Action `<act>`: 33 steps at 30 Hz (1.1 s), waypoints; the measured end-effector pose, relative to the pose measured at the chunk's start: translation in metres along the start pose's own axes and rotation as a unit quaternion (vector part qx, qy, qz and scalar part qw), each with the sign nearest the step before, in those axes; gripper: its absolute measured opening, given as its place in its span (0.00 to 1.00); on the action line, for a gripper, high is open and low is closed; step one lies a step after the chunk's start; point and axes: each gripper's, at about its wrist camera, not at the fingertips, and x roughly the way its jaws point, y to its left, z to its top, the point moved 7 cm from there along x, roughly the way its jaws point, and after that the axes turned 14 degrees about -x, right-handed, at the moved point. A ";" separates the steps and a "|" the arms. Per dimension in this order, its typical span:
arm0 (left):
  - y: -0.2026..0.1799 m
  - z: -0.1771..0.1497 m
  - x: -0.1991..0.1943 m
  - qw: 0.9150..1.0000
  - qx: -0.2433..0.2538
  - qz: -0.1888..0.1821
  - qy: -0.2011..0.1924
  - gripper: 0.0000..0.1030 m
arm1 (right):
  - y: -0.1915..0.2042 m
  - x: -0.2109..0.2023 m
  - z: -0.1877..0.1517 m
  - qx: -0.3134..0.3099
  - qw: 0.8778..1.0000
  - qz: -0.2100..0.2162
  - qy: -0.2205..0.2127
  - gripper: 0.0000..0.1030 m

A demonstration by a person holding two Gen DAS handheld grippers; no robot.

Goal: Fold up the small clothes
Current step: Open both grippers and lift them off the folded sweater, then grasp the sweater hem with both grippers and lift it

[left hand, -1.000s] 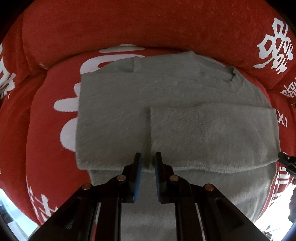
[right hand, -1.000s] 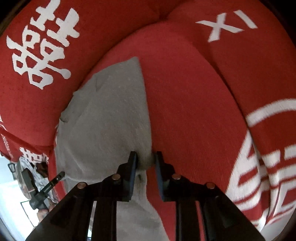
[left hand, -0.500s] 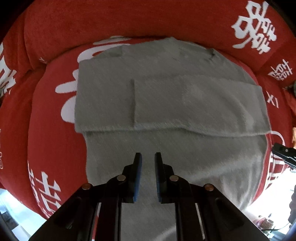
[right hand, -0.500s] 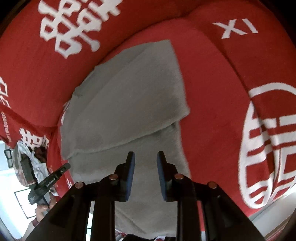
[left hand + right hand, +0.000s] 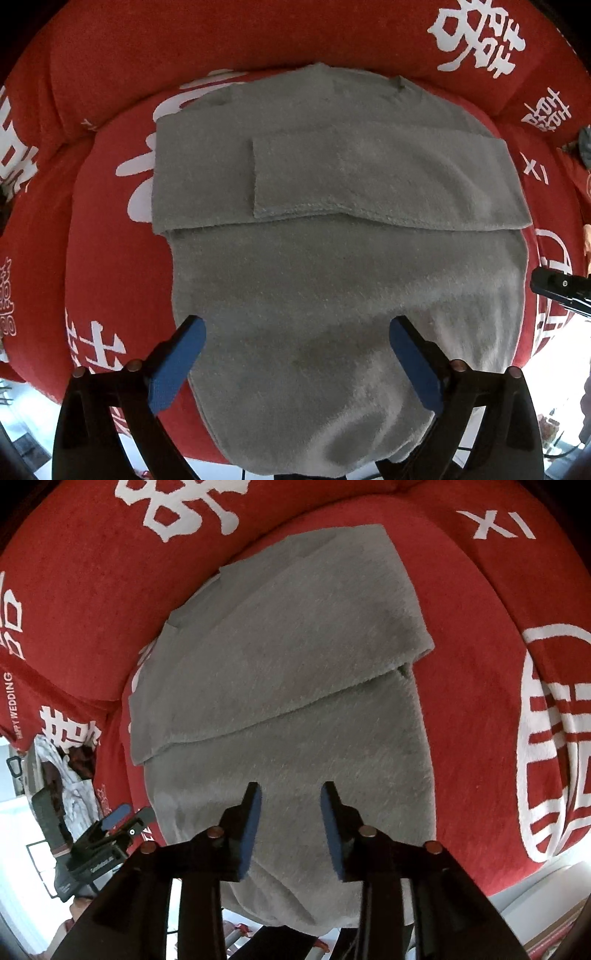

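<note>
A grey knit sweater (image 5: 332,266) lies flat on a red sofa seat, both sleeves (image 5: 388,177) folded across its chest, its hem hanging over the seat's front edge. My left gripper (image 5: 295,332) hovers open and empty above the lower body of the sweater. In the right wrist view the same sweater (image 5: 288,701) shows from its right side. My right gripper (image 5: 290,797) is open and empty above the sweater's lower part. The left gripper (image 5: 110,827) also shows at the left edge there.
The red sofa (image 5: 110,258) carries white characters, with a back cushion (image 5: 258,37) behind the sweater and an armrest (image 5: 517,572) to the right. A pile of other clothes (image 5: 62,760) lies at the left past the seat. Floor shows below the seat's front edge.
Both grippers have let go of the folded sleeve, pulled back toward the hem, and opened; the left jaws opened wide in the last half second.
</note>
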 end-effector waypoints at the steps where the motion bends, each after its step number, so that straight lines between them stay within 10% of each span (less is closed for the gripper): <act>1: -0.001 -0.001 0.001 1.000 0.001 0.002 0.004 0.96 | 0.002 0.002 -0.001 0.000 1.000 0.002 0.002 0.37; 10: -0.002 -0.001 0.007 0.999 -0.013 0.027 0.022 0.96 | 0.005 -0.003 -0.004 -0.025 1.000 -0.001 0.002 0.62; 33: -0.011 -0.061 -0.001 0.994 -0.093 0.049 0.031 0.96 | -0.008 0.016 -0.021 -0.073 0.994 0.037 0.068 0.62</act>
